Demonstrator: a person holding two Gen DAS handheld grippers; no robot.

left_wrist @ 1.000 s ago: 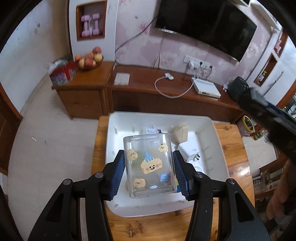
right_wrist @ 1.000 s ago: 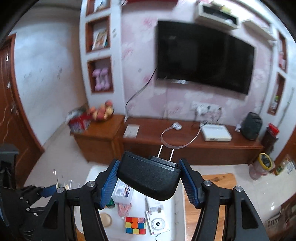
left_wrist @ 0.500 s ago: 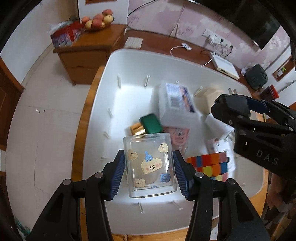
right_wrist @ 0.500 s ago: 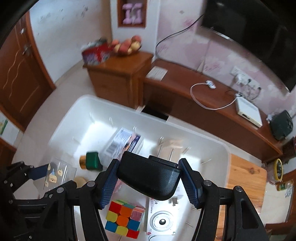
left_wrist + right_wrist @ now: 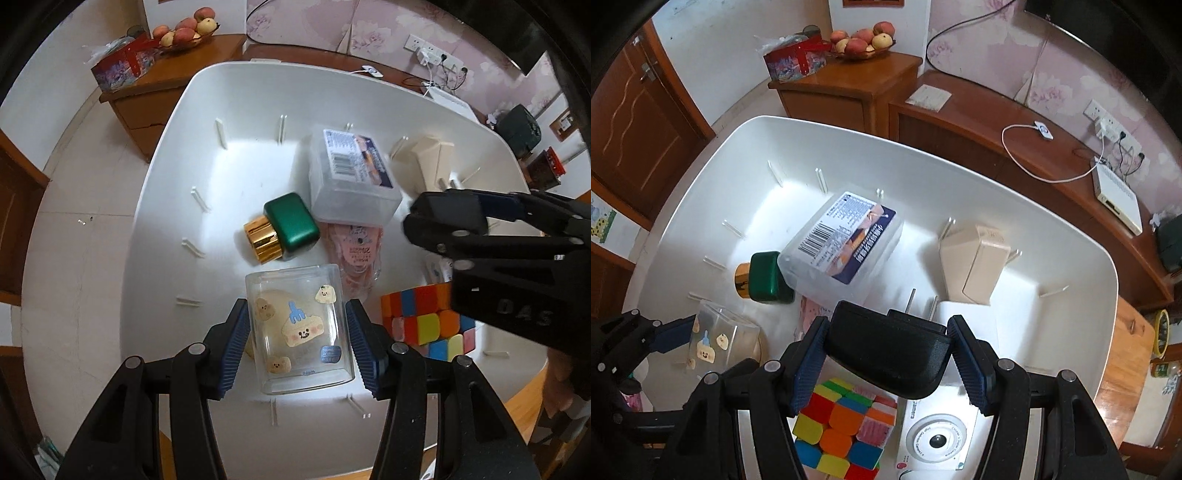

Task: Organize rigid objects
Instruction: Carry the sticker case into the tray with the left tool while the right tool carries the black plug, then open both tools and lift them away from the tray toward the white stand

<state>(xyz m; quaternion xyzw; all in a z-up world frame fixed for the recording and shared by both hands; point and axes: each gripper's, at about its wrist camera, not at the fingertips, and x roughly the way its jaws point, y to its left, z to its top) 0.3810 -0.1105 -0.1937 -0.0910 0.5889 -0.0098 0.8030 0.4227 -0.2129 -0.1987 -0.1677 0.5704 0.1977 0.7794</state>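
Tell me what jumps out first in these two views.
A big white bin crowded with objects fills both views. The left gripper has a clear sticker box between its opening jaws near the bin floor, and the right gripper clamps a black adapter above a bright puzzle cube.

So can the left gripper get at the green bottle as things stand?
Probably not yet: the left gripper has the clear box between its opening jaws. The green bottle lies uncovered just beyond, so it seems reachable once the box is released.
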